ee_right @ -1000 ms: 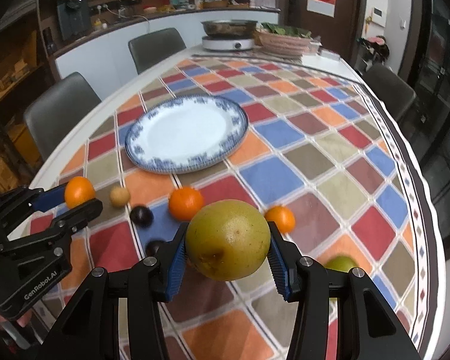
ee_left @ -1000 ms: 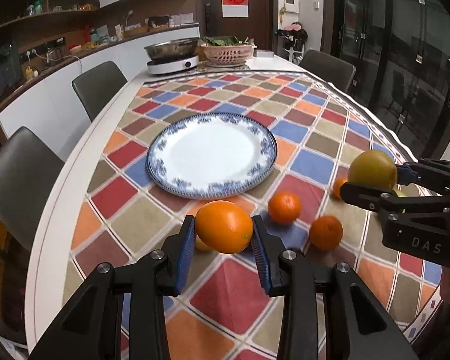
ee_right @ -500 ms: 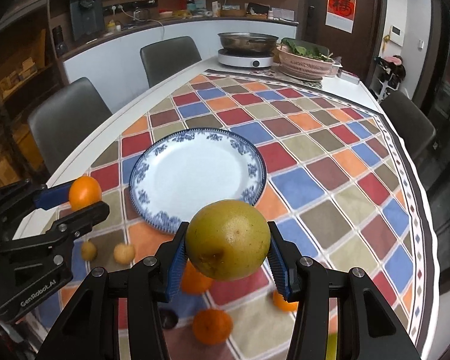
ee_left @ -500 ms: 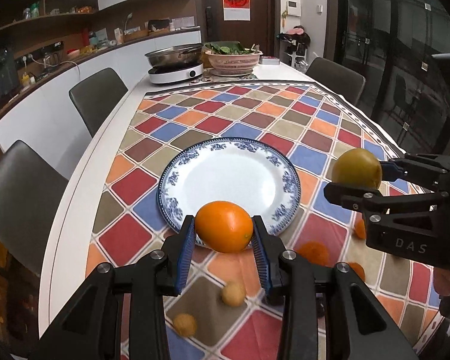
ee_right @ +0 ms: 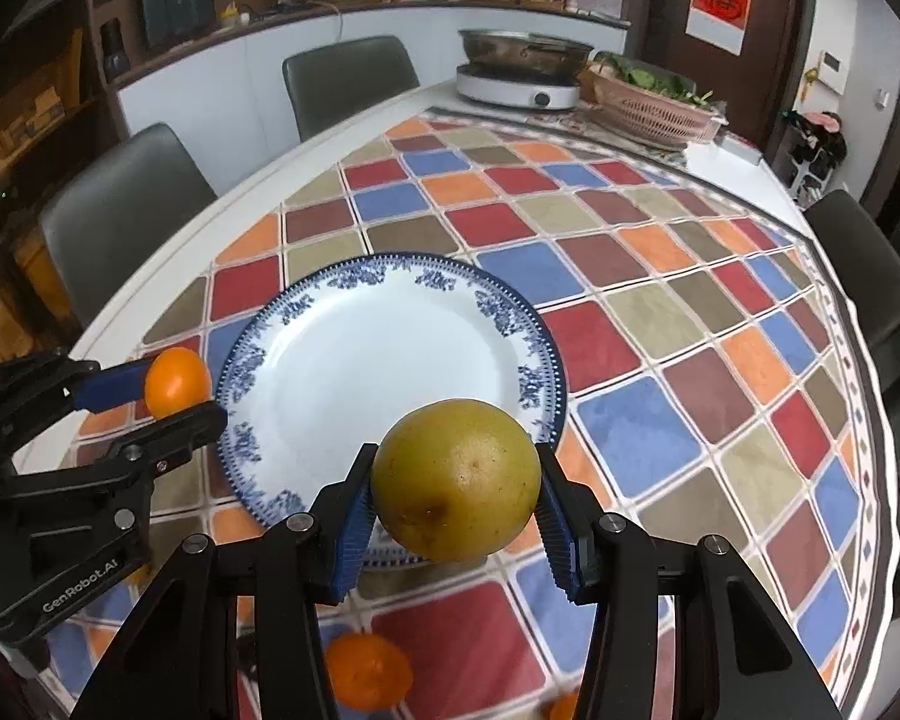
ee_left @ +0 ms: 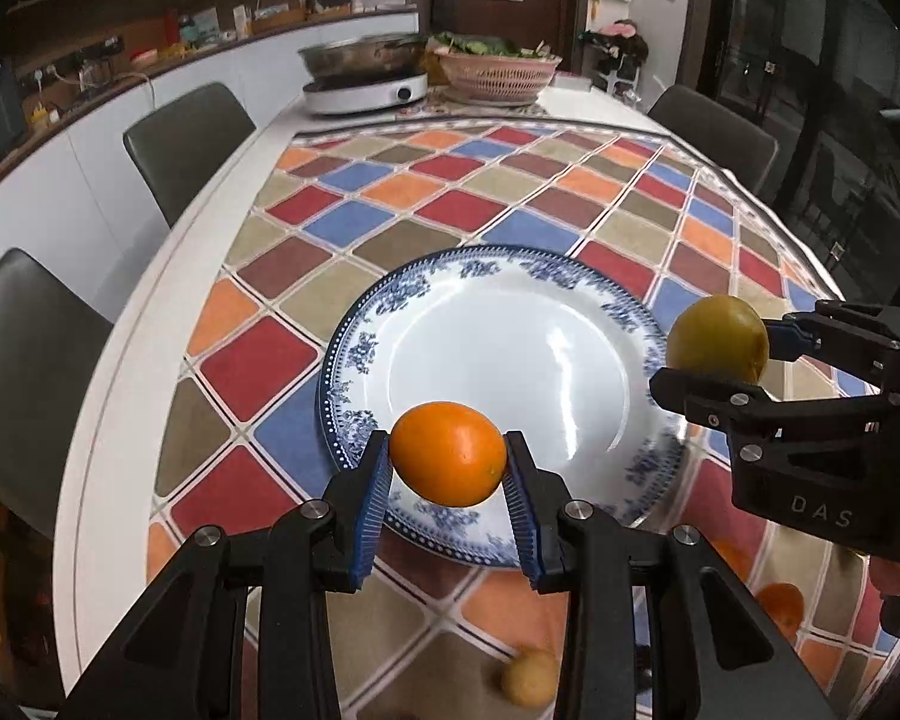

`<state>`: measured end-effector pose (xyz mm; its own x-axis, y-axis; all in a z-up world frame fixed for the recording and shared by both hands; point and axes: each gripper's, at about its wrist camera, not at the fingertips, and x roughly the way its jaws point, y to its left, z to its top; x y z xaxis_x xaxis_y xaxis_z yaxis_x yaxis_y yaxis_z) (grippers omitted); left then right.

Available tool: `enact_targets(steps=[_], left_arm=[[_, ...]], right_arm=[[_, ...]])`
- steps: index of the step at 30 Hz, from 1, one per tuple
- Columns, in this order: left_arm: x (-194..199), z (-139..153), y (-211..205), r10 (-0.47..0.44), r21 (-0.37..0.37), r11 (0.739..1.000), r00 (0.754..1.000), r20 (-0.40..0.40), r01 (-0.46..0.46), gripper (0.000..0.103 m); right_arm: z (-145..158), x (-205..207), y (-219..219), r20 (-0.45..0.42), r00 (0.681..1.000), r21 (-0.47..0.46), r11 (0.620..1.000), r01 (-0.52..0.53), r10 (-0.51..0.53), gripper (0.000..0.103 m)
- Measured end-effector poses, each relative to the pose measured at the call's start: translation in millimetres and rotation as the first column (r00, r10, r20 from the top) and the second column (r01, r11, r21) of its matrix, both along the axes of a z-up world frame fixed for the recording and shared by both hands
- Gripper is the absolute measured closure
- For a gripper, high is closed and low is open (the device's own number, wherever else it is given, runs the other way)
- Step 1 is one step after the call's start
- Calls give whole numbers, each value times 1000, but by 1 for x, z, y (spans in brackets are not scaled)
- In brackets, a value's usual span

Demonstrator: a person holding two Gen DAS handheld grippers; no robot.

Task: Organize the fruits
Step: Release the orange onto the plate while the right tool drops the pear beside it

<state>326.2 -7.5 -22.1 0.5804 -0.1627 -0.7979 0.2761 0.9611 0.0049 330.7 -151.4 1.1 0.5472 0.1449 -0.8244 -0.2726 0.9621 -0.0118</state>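
My left gripper [ee_left: 447,483] is shut on an orange [ee_left: 447,454], held over the near rim of the blue-patterned white plate [ee_left: 528,354]. At that view's right, my right gripper [ee_left: 744,354] is shut on a yellow-green pear [ee_left: 718,339] above the plate's right rim. In the right wrist view the pear [ee_right: 456,478] sits between my right gripper's [ee_right: 455,507] blue pads over the plate's [ee_right: 360,366] near right edge. The left gripper [ee_right: 150,390] with its orange [ee_right: 177,381] hangs by the plate's left rim. Nothing lies on the plate.
Loose fruit stays on the checked cloth behind the grippers: a small yellowish fruit [ee_left: 531,677], a tangerine [ee_left: 780,603] and another tangerine [ee_right: 369,678]. An induction cooker with a pot [ee_left: 366,90] and a basket of greens [ee_left: 498,69] stand at the far end. Chairs [ee_left: 189,138] ring the table.
Both grippers have carried their fruit forward, from over the loose fruit to over the plate's near edges. Their grips have not altered.
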Motion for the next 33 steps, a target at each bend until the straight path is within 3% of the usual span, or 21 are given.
enact_targets(steps=[11,21,23,27,33], left_arm=[[29,-27,0,-9,21,1000,996,-84,11,66],[32,-35,-2,-18,61,998,996,-92,24,66],[32,-33,-1,-14,61,998,996,-88,20,55],[25,-25,0,-15,75,997,998,-58,20,45],[3,-3,3,-12,89,996,999,-37,15,45]], right_arm=[[-28,31,7,-80,997,-27,1000,-11,9,53],[-39,37,6,-117,993,-13,1000,-8,7,53],[-40,37,4,-122,992,-9,1000,-3,2,53],[-33,32,3,-101,995,-5,1000,-7,6,50],[-2,15,0,-14,1000,-32,999,11,-11,50]])
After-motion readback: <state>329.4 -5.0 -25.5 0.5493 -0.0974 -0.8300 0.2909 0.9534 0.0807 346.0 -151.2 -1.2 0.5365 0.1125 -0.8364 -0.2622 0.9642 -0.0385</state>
